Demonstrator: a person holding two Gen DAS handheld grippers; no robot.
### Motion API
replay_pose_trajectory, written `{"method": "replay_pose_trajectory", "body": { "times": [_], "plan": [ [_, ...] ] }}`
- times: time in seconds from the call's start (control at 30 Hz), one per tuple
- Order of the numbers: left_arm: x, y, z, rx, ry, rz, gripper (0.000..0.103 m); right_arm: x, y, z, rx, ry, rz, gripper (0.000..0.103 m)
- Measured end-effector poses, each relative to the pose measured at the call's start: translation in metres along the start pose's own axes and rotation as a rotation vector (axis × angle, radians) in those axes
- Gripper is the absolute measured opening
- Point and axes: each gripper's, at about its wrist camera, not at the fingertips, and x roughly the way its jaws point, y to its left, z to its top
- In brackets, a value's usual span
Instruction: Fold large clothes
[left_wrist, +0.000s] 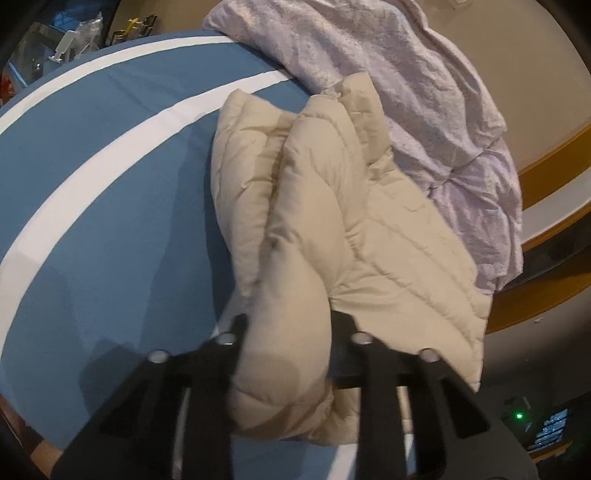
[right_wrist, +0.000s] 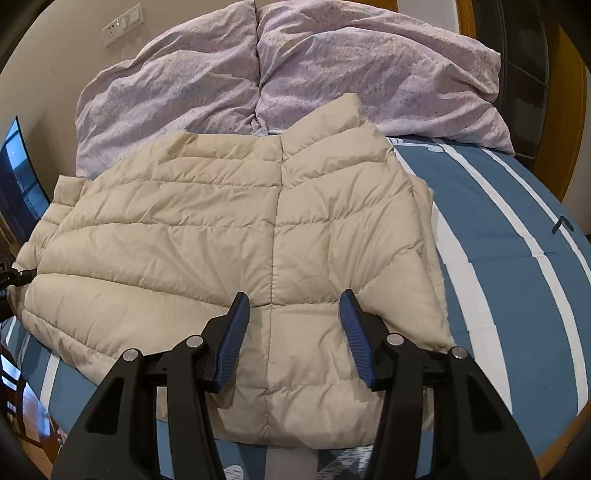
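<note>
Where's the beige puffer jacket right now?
The beige puffer jacket lies on the blue striped bed sheet, just in front of the lilac pillows; the left gripper holds a fold of it.

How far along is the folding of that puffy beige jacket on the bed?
Partly done, it seems. The beige jacket lies flat on the blue striped bed, with what looks like one side already tucked under at its edge. In hand: the left claw grips a bunched part of it, while the right claw hovers open above it. Left, probably: folding that held part over and halving the jacket.
</note>
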Motion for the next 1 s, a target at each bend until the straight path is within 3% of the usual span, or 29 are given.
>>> {"method": "replay_pose_trajectory", "body": {
  "times": [0.2, 0.5, 0.83, 1.0],
  "plan": [
    [-0.025, -0.029, 0.008, 0.01, -0.047, -0.097, 0.015, -0.003, -0.011, 0.0, 0.021, -0.005, 0.036, 0.053],
    [-0.053, -0.133, 0.004, 0.142, -0.089, -0.254, 0.015, 0.003, -0.017, -0.002, 0.02, 0.001, 0.056, 0.053],
    [-0.03, -0.257, -0.049, 0.308, 0.016, -0.397, 0.015, 0.007, -0.023, -0.002, 0.029, 0.006, 0.08, 0.053],
    [-0.005, -0.297, -0.081, 0.36, 0.09, -0.423, 0.015, 0.008, -0.027, -0.001, 0.037, 0.008, 0.097, 0.053]
  ]
}}
